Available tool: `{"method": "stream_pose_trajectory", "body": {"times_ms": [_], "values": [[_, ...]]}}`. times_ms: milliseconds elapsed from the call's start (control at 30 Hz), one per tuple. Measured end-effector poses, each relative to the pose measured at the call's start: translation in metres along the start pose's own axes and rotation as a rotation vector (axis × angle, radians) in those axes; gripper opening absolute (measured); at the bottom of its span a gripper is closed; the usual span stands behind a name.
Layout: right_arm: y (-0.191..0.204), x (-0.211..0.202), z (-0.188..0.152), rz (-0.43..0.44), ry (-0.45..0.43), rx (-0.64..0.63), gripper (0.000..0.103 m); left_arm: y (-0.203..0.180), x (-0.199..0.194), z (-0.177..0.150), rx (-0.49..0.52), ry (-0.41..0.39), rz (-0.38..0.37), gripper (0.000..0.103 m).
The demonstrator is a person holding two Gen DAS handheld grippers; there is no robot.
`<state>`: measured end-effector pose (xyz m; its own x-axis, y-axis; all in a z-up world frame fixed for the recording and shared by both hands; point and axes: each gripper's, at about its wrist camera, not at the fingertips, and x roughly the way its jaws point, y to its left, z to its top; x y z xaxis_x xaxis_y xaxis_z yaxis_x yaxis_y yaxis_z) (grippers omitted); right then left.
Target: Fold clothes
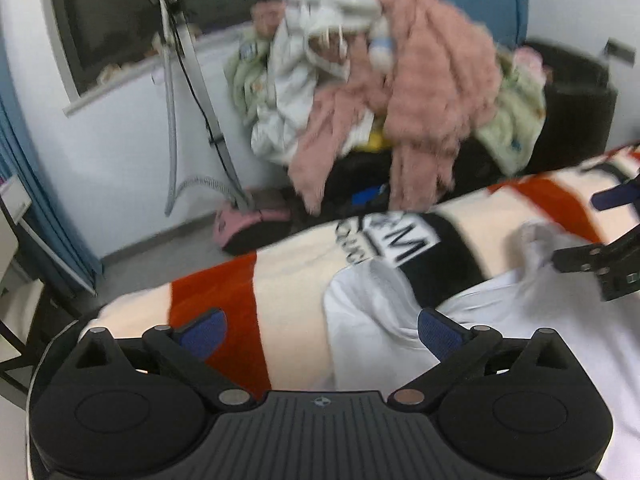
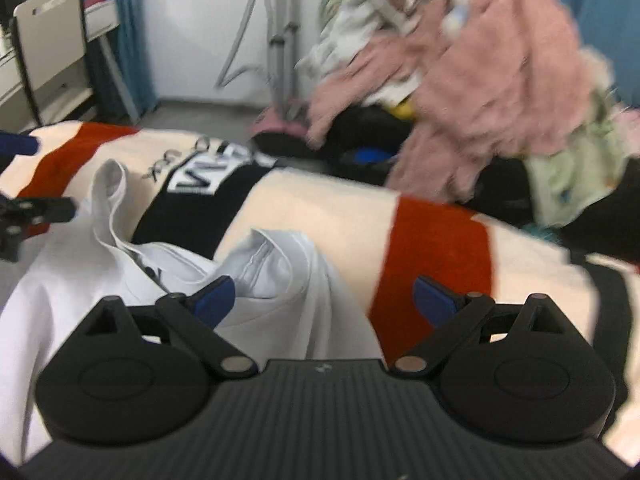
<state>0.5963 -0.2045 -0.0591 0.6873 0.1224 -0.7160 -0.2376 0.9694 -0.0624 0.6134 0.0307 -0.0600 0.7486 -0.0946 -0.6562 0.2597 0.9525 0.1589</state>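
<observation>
Left gripper (image 1: pixel 322 330) spread, empty | right gripper (image 2: pixel 325 298) spread | rumpled white shirt (image 2: pixel 80 280) | fuzzy striped blanket (image 2: pixel 436 248)

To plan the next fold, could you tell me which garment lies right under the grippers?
The white garment, spread on the striped blanket; the pink fluffy one sits on the heap behind.

Garment steamer (image 1: pixel 176 92) upright against the white wall (image 1: pixel 120 152), hose looped down to a pink base (image 1: pixel 236 224) on the floor; blue curtain (image 1: pixel 48 216) at far left; dark window (image 1: pixel 132 12) above a white sill; dark container (image 1: pixel 576 92) at right, partly hidden; grey chair back (image 2: pixel 52 36) and desk edge (image 2: pixel 102 14) at upper left in the right wrist view; blue curtain panel (image 2: pixel 116 36) just beside them; all blurred.
</observation>
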Motion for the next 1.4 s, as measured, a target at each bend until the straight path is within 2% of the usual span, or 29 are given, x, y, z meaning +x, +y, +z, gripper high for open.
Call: {"method": "stream_pose_trajectory", "body": {"times_ms": [200, 433, 567, 667, 733, 800, 933, 1033, 1167, 1300, 1400], "values": [[0.012, -0.104, -0.038, -0.051, -0.231, 0.143, 0.097, -0.012, -0.132, -0.05, -0.123, -0.144, 0.022, 0.103], [0.039, -0.252, -0.127, -0.074, -0.364, 0.174, 0.097, -0.024, -0.307, -0.137, -0.262, -0.259, 0.049, 0.103], [0.055, -0.324, -0.185, -0.094, -0.446, 0.194, 0.097, -0.034, -0.371, -0.201, -0.33, -0.288, 0.04, 0.103], [0.073, -0.346, -0.226, -0.111, -0.483, 0.228, 0.098, -0.041, -0.398, -0.248, -0.37, -0.299, 0.066, 0.103], [0.084, -0.361, -0.253, -0.123, -0.508, 0.25, 0.097, -0.046, -0.409, -0.272, -0.36, -0.311, 0.096, 0.103], [0.096, -0.375, -0.28, -0.134, -0.533, 0.273, 0.098, -0.048, -0.412, -0.283, -0.366, -0.291, 0.113, 0.103], [0.108, -0.389, -0.31, -0.131, -0.527, 0.358, 0.097, -0.033, -0.401, -0.296, -0.515, -0.255, 0.05, 0.101], [0.105, -0.375, -0.317, -0.117, -0.506, 0.406, 0.097, -0.018, -0.377, -0.303, -0.625, -0.221, 0.024, 0.098], [0.1, -0.357, -0.326, -0.099, -0.477, 0.469, 0.097, 0.0, -0.339, -0.317, -0.704, -0.194, 0.04, 0.092], [0.096, -0.338, -0.335, -0.081, -0.448, 0.533, 0.097, 0.01, -0.311, -0.324, -0.716, -0.199, 0.094, 0.092], [0.093, -0.321, -0.333, -0.096, -0.43, 0.556, 0.097, 0.014, -0.296, -0.325, -0.705, -0.201, 0.104, 0.092]]}}
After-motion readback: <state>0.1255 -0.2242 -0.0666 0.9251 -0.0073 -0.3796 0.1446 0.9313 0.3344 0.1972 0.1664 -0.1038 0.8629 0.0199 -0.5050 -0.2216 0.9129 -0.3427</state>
